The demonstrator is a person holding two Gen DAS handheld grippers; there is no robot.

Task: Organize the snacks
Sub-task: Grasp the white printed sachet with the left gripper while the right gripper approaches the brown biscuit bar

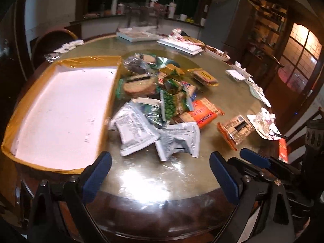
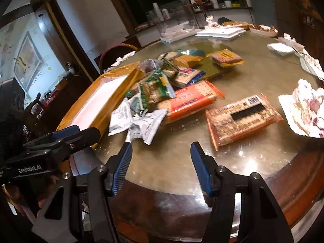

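Bare near table edge (image 1: 141,174), snack pile (image 1: 162,101) crowding the centre, shallow box (image 1: 60,111) blocking left, orange packet (image 2: 243,117) right.

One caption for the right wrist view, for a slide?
Open right claw above table edge, facing snack pile beside empty box.

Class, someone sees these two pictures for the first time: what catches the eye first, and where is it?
A jumbled heap of snack packets sits mid-table, beside a large shallow box with a bare white floor at its left. An orange cracker pack lies apart at the right, near crumpled paper.
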